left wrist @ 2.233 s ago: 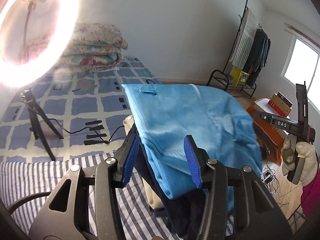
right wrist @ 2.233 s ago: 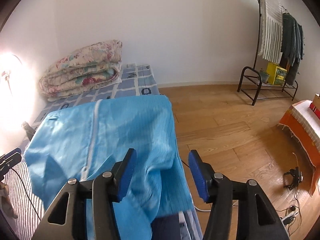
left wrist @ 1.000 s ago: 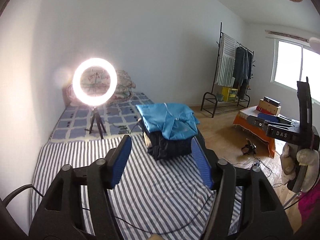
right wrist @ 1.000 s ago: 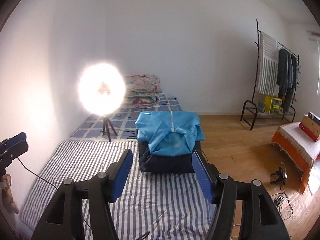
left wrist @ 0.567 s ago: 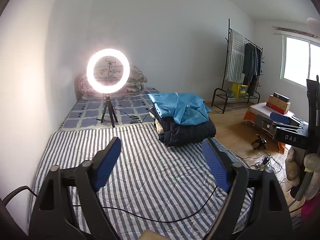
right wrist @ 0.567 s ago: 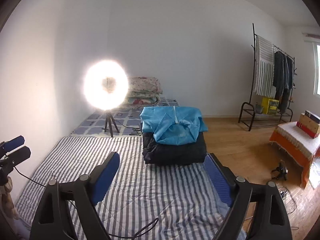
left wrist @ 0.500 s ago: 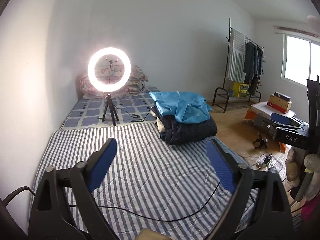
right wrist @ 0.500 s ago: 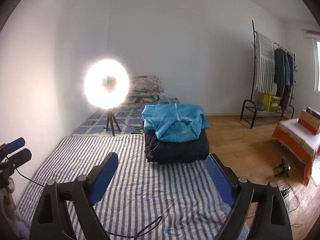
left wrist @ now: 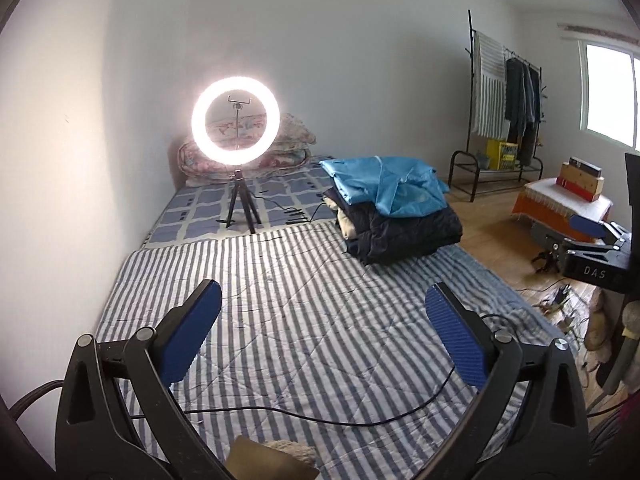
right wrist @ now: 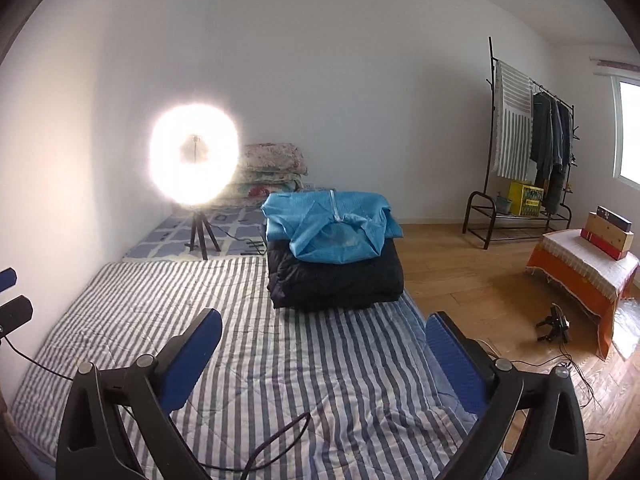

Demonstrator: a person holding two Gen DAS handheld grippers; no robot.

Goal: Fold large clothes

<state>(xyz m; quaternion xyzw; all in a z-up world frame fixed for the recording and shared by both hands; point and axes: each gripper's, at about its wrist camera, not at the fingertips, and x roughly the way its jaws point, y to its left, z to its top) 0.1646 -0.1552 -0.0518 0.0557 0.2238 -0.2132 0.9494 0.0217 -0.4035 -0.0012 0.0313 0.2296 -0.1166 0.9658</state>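
A folded blue garment lies on top of a pile of dark folded clothes at the far right of the striped mattress. My left gripper hangs over the mattress well short of the pile; its jaws are opening and nothing is between them. My right gripper is likewise back from the pile, its jaws opening on nothing. It also shows at the right edge of the left wrist view, and the left gripper at the left edge of the right wrist view.
A lit ring light stands on a tripod behind the mattress, before folded floral quilts. A black cable crosses the near mattress. On the wooden floor to the right are a clothes rack and an orange-covered low table with boxes.
Both grippers let go of the blue garment, left it on the pile and drew far back. Over the last second they sank toward the mattress and their jaws spread wider.
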